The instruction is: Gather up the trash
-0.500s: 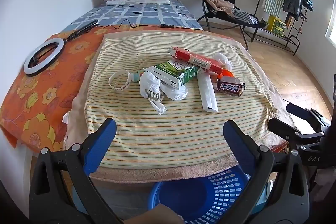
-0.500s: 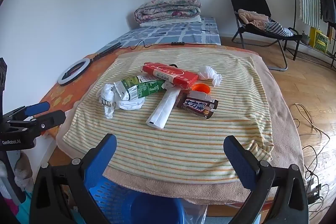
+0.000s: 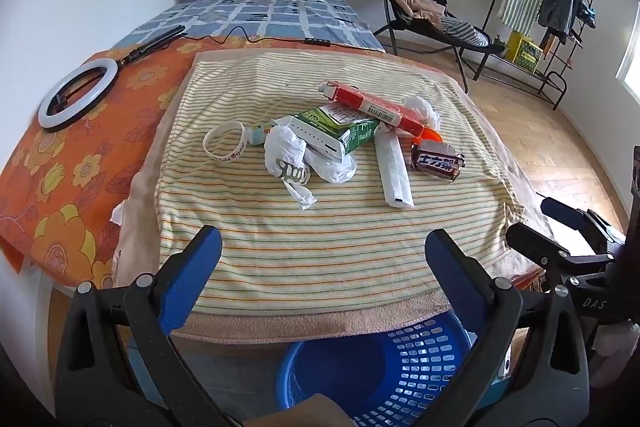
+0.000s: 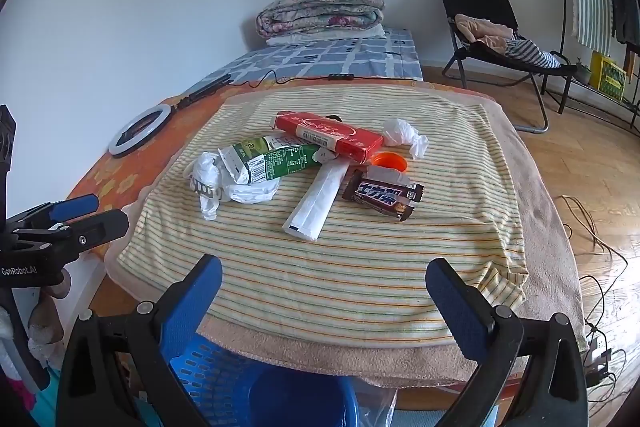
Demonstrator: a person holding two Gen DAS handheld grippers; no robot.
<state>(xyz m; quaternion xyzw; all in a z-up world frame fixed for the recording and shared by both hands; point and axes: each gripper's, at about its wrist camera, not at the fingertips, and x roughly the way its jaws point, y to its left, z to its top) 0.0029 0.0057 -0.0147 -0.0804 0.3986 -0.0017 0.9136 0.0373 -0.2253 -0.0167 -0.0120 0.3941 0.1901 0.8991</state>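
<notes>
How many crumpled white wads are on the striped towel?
2: a large white plastic bag against the green carton's left end, and a small wad beyond the red box. More may be hidden underneath.

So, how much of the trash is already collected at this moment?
Nothing looks collected: the blue basket shows no trash. Nothing is in hand; the left gripper and right gripper have open, empty jaws. Left on the striped towel: red box, green carton, candy bar, crumpled tissues.
</notes>
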